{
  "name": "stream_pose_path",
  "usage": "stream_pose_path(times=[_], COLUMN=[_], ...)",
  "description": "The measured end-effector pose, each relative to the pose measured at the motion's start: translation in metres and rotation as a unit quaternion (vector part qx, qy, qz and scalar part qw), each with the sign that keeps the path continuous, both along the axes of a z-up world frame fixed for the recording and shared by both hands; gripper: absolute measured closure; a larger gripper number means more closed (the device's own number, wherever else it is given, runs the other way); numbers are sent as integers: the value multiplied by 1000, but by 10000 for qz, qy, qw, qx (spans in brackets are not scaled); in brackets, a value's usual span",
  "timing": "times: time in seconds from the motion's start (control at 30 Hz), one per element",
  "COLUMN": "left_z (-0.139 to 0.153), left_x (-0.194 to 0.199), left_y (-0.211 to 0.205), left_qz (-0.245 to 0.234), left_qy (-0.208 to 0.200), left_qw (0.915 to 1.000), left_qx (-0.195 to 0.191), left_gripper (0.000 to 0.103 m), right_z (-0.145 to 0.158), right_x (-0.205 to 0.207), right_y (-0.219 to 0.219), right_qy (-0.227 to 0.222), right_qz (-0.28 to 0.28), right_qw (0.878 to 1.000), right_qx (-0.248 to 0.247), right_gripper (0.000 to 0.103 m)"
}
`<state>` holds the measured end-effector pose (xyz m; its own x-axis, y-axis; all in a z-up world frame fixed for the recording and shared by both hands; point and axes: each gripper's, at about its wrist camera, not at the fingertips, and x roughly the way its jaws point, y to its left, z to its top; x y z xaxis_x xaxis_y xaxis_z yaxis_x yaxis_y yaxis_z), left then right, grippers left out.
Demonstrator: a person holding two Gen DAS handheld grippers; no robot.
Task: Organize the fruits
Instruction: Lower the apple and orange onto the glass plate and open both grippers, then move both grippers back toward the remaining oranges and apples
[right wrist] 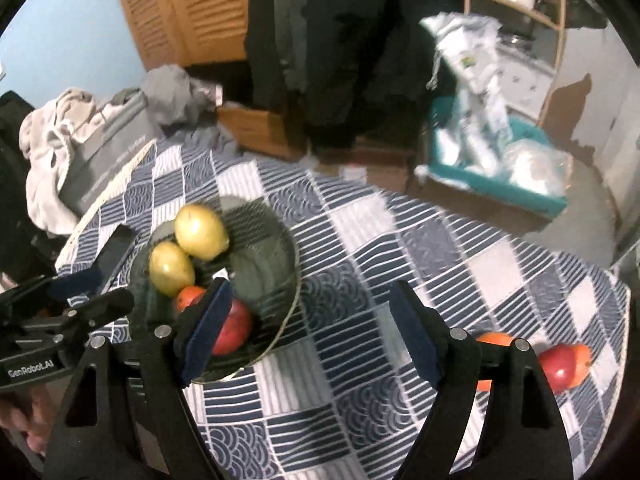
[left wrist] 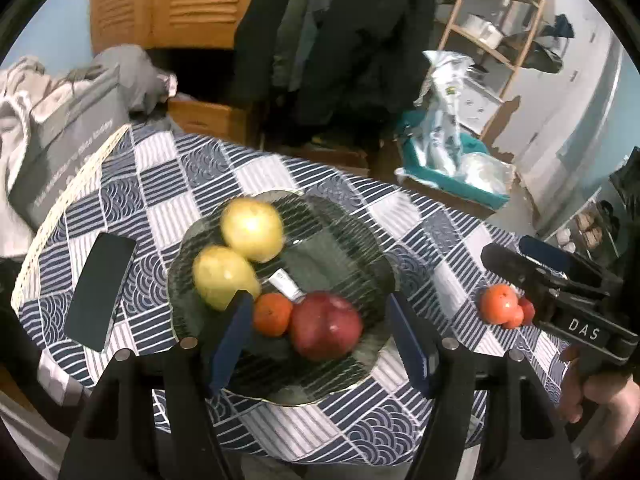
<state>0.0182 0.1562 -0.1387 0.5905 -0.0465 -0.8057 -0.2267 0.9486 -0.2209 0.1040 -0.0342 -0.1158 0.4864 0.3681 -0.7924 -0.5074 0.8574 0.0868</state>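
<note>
Blue-padded fingers of the left hand-held gripper (left wrist: 320,344) stand spread wide at 6 o'clock in the left wrist view, nothing between them, hovering over the near half of a dark glass plate (left wrist: 352,248). On that plate, a red apple (left wrist: 326,325) lies nearest, just past the fingers, touching a small orange fruit (left wrist: 273,314) at its 9 o'clock. Beyond these, two yellow pears (left wrist: 224,276) lie side by side and touching, toward 11 o'clock of the plate. A small white tube (left wrist: 285,285) lies in the plate between the pears and the apple.

At 9 o'clock from the plate, a black phone (left wrist: 100,290) lies flat on the checked blue-and-white cloth covering the surface (left wrist: 420,232). At 3 o'clock, well apart from the plate, a cluster of loose fruit (left wrist: 505,306) in orange and red sits on the cloth, just in front of the other tool's tips.

In the right wrist view, the right hand-held gripper (right wrist: 310,330) is likewise spread wide and pinches nothing, held over bare cloth just to the right of the plate. At its 3 o'clock, a red apple (right wrist: 560,364) and orange fruit lie partly hidden behind the right finger.

Farther off, beyond the surface's far edge, stand a gray box (left wrist: 68,148) with crumpled clothes, a wooden louvered cabinet (left wrist: 176,0), hanging dark coats (left wrist: 352,40) and a teal bin (left wrist: 452,176).
</note>
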Motion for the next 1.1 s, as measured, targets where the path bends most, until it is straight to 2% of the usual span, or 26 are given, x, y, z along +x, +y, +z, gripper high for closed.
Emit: stream_pose_path(times=[0.53, 1.1], left_z=[45, 71], left_x=[-4, 1], left_y=[-50, -119], left_qz=[-388, -943], left_qy=[-613, -915], left_qw=[9972, 9906], left_qx=[196, 393], left_gripper=[25, 23], right_z=[49, 81], right_x=[-32, -50], right_y=[-68, -154], right_qy=[-715, -1158], right_qz=[-339, -978], right_qw=[9968, 9883], right_qx=[60, 158], right_gripper=[22, 22])
